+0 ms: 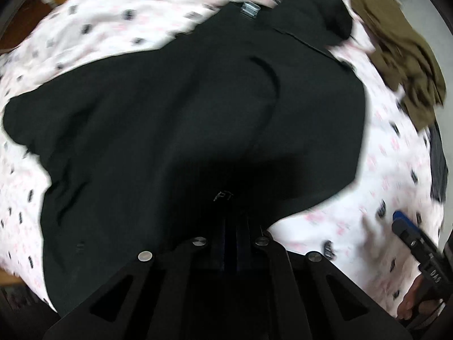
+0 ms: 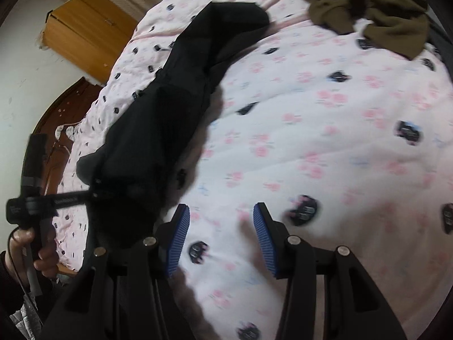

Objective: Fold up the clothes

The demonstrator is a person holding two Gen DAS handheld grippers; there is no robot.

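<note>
Pink bedspread [image 2: 325, 119] is carrying the black garment [image 2: 170, 107], left gripper [image 1: 230, 221] clamping its near edge, right gripper [image 2: 220, 240] gaping beside it.

Both wrist views look steeply down, close, sharing the black garment [image 1: 184, 107] on the quilt [image 2: 339, 141].

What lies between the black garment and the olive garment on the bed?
Only bare pink floral bedspread separates the black garment from the olive garment, clearest in the right wrist view.
</note>
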